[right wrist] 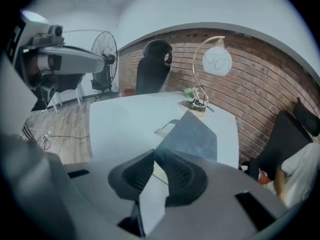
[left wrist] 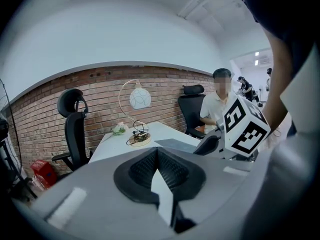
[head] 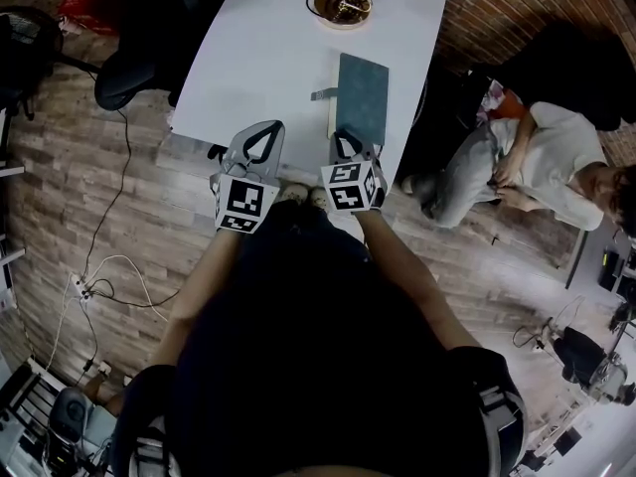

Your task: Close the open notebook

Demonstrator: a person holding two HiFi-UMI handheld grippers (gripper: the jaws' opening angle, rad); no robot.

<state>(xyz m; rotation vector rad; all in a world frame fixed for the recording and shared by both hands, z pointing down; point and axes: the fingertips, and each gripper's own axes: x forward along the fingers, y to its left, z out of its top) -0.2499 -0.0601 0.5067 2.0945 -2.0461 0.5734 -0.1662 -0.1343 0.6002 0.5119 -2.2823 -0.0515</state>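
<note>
Maybe the right claw point(head: 346, 147), a bit apart and empty, bumps the shut notebook point(head: 363, 97) off the tabletop's point(head: 268, 58) right edge; the left claw point(head: 266, 133) is clenched, empty.

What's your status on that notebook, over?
Left gripper shut, right gripper slightly open, both empty. Notebook lies closed on white table. Nothing blocking; lamp base at far end.

Table point(head: 268, 58): plain white. Notebook point(head: 362, 97) on the table: dull blue-grey cover, pale page edge. Left gripper point(head: 268, 129) and right gripper point(head: 345, 140): grey bodies, black ribbed pads point(left wrist: 145, 171), cubes point(head: 244, 203) with black-and-white square markers. Beyond the table: red-brown brick wall point(left wrist: 100, 91), black chair point(left wrist: 75, 129), white lamp globe point(left wrist: 140, 98). Floor point(head: 60, 197) beneath the table: grey-brown wood planks.
</note>
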